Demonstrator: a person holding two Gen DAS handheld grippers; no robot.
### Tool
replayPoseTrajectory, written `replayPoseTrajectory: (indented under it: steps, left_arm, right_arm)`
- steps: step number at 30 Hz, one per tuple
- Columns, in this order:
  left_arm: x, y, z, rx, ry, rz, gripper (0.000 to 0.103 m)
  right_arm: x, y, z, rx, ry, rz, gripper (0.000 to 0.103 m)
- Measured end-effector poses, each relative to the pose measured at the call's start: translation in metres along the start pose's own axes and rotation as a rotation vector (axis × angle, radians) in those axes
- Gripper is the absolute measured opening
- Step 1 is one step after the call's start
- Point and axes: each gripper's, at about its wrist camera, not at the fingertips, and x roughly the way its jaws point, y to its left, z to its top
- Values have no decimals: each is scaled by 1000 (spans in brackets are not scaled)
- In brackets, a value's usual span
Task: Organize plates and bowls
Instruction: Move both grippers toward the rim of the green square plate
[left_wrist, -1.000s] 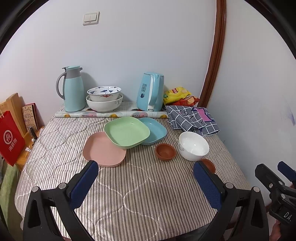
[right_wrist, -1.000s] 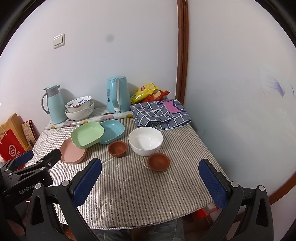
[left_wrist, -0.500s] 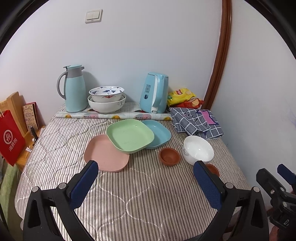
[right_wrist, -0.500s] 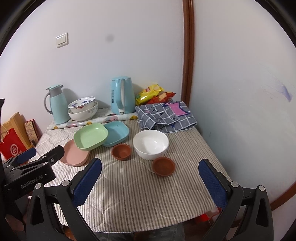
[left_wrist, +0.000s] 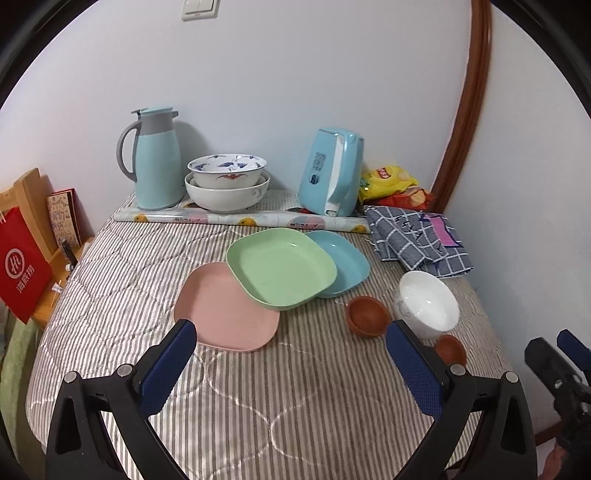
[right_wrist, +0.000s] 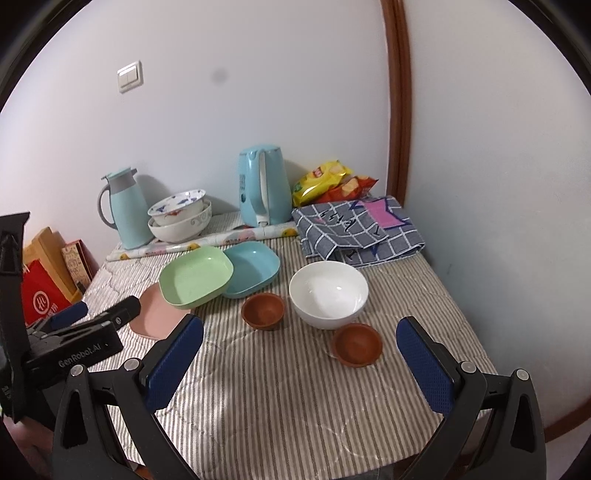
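Both grippers have drawn closer to the striped table (left_wrist: 110, 295). The left gripper (left_wrist: 291, 354) and right gripper (right_wrist: 299, 347) gape wide, empty; square green plastic plate (left_wrist: 280, 267) and white ceramic bowl (right_wrist: 328, 293) sit just ahead.

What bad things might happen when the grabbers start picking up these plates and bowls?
The green plate leans on the pink plate and blue plate; pulling either out first may tip it. The near brown bowl sits close to the white bowl, so the right gripper might bump one while grabbing the other.
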Motion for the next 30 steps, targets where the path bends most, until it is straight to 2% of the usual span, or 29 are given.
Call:
replayPoseTrajectory:
  steps: [9, 20, 24, 30]
  left_arm:
    - [42, 8, 15, 4, 48, 35, 103]
    - [100, 26, 39, 7, 91, 60, 98]
    - [122, 37, 45, 7, 108, 74, 93]
    - [149, 63, 57, -40, 134, 64, 76]
  right_arm:
    - [53, 14, 16, -10, 54, 34, 99]
    - [126, 18, 28, 27, 167, 58, 84]
    - [148, 28, 33, 22, 195, 74, 75]
    - [180, 51, 43, -14, 219, 101, 66]
